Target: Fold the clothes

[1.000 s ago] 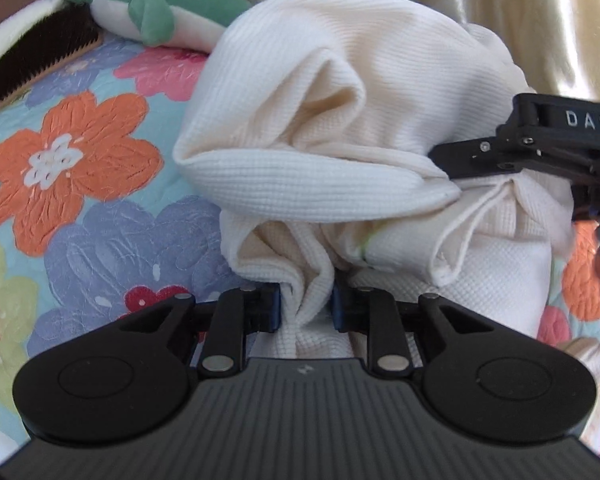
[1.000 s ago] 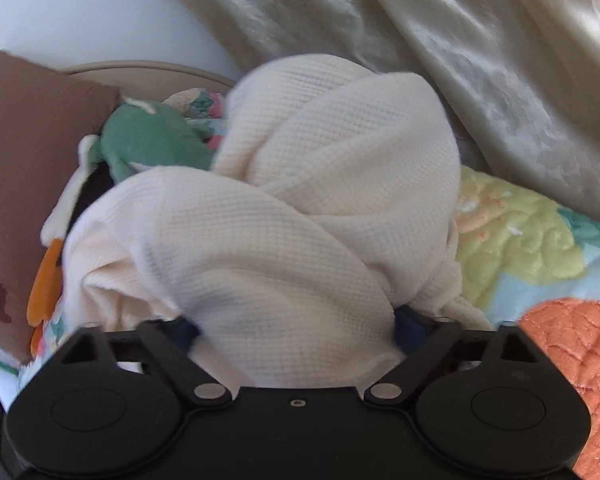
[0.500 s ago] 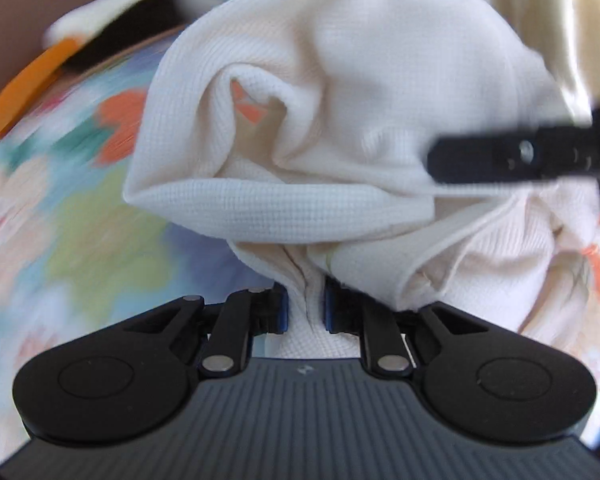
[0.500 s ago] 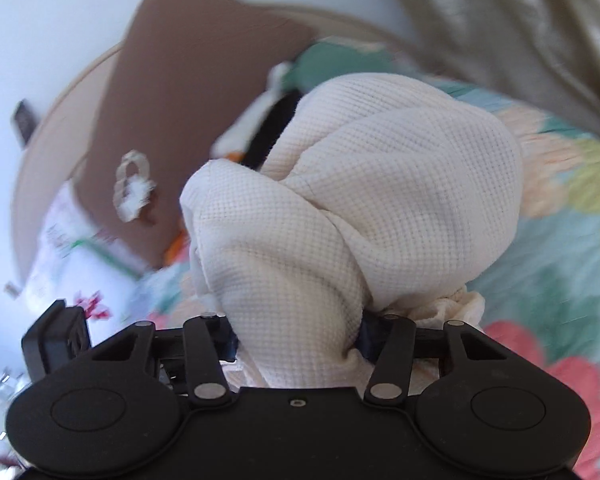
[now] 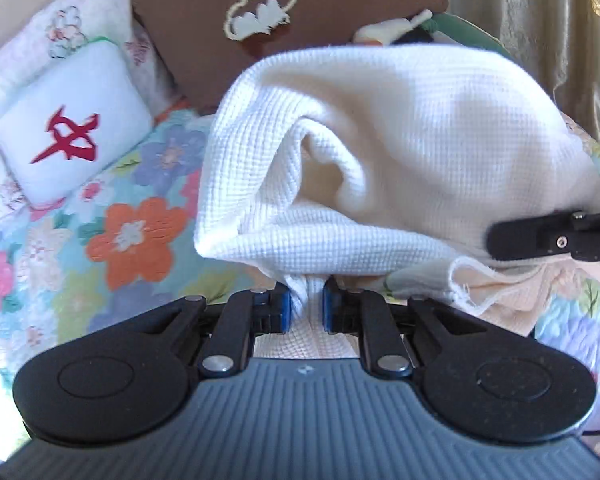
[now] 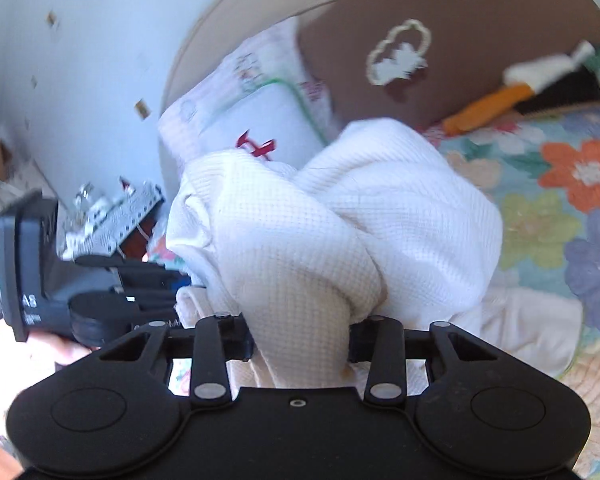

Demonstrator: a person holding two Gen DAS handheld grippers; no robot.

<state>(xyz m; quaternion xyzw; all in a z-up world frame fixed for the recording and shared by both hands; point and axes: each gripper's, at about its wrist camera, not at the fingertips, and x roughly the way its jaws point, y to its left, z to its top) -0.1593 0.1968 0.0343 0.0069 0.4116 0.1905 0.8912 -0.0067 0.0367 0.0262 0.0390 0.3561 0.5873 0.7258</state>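
A cream waffle-knit garment (image 5: pixel 400 152) hangs bunched above the floral quilt (image 5: pixel 112 240). My left gripper (image 5: pixel 306 310) is shut on a pinched fold at its lower edge. In the right wrist view the same garment (image 6: pixel 340 232) bulges over my right gripper (image 6: pixel 300 344), which is shut on a thick bunch of it. The right gripper's black fingers (image 5: pixel 540 236) reach in from the right edge of the left wrist view. At the left of the right wrist view is the left gripper's body (image 6: pixel 60 276), held by a hand (image 6: pixel 32 352).
A white cushion with a red mark (image 5: pixel 68 136) and a brown pillow (image 5: pixel 284 12) lie at the head of the bed. A plush toy (image 6: pixel 540 84) lies behind them. A beige curtain (image 5: pixel 540 40) hangs at the right. Clutter sits off the bed's left side (image 6: pixel 112 212).
Both grippers swung leftward with the garment held between them; the view went from the curtain and green plush to the pillows at the bed's head.
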